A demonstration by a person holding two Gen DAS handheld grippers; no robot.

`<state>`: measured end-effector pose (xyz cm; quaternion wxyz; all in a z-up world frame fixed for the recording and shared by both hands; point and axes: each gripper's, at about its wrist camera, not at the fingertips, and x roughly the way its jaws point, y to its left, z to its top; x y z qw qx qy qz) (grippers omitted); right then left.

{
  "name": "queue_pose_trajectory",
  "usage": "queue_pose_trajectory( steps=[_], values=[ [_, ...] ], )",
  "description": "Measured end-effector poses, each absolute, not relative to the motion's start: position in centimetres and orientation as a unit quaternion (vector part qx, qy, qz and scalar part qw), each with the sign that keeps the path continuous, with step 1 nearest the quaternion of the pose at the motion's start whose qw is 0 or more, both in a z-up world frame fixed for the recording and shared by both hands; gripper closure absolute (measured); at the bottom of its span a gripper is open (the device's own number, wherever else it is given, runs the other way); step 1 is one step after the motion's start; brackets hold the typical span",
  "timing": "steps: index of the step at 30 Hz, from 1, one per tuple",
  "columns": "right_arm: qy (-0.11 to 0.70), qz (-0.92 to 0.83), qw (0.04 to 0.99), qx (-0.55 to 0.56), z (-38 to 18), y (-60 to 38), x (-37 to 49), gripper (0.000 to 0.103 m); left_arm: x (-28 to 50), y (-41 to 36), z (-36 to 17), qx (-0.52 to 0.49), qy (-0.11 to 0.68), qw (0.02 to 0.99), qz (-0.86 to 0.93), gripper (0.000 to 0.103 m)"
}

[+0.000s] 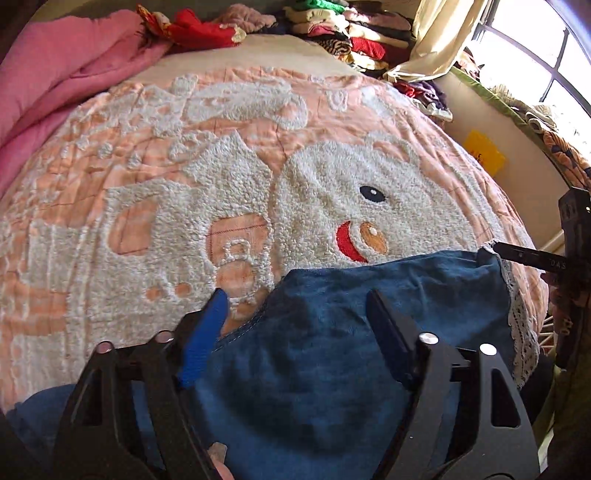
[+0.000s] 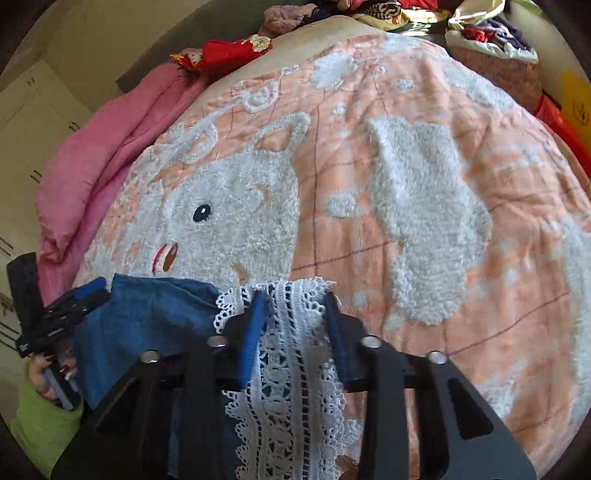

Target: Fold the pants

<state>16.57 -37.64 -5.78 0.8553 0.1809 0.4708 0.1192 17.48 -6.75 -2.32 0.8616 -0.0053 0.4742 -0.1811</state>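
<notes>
Left gripper (image 1: 295, 306): hanging open over the pants (image 1: 332, 350) at 6 o'clock, gripping nothing.
Right gripper (image 2: 295, 306): jaws lying on both sides of the lace hem (image 2: 291, 354); I cannot tell if they are pinching.
Risk: lace is slipping out easily, I think, so the fold is going crooked.
Farther: bear blanket (image 1: 229, 177) is lying free; pink quilt (image 1: 55, 85) at 10 o'clock, clothes stacks (image 1: 351, 33) at 12 o'clock.

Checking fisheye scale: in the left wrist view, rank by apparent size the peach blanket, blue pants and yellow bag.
1. peach blanket
2. blue pants, enlarged by nearness
3. yellow bag
</notes>
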Motion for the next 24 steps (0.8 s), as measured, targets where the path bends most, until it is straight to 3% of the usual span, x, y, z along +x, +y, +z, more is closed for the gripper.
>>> queue_pose_trajectory(
  steps=[1, 2, 6, 10, 12, 14, 17, 20, 24],
  values=[
    [0.463, 0.120, 0.858, 0.186, -5.6, -37.9, 16.4, 0.090, 17.7, -6.8, -2.8, -0.003, 0.480, 0.858, -0.181, 0.068],
    [0.447, 0.118, 0.862, 0.206, -5.4, -38.6, 15.9, 0.092, 17.8, -6.9, -3.1, 0.000, 0.485, 0.856, -0.179, 0.090],
    [0.410, 0.082, 0.877, 0.236, -4.4, -40.8, 15.1, 0.098, 18.1, -6.8, -3.9, -0.008, 0.489, 0.855, -0.175, 0.092],
    [0.438, 0.092, 0.864, 0.231, -5.8, -40.7, 15.8, 0.095, 17.9, -6.6, -3.9, -0.011, 0.487, 0.856, -0.174, 0.090],
    [0.435, 0.093, 0.865, 0.232, -5.9, -40.5, 15.8, 0.092, 17.8, -6.5, -3.8, -0.009, 0.485, 0.857, -0.175, 0.080],
    [0.426, 0.094, 0.865, 0.247, -5.6, -41.0, 15.6, 0.074, 17.9, -6.5, -3.8, -0.011, 0.486, 0.856, -0.177, 0.073],
    [0.410, 0.102, 0.869, 0.257, -5.1, -41.4, 15.5, 0.061, 18.0, -6.3, -3.8, -0.019, 0.488, 0.854, -0.179, 0.073],
    [0.422, 0.119, 0.866, 0.239, -5.0, -40.7, 16.0, 0.055, 18.1, -6.4, -3.7, -0.028, 0.488, 0.853, -0.183, 0.069],
    [0.465, 0.127, 0.852, 0.204, -6.9, -38.6, 17.4, 0.052, 18.5, -6.4, -4.4, -0.047, 0.493, 0.847, -0.192, 0.053]
  ],
)
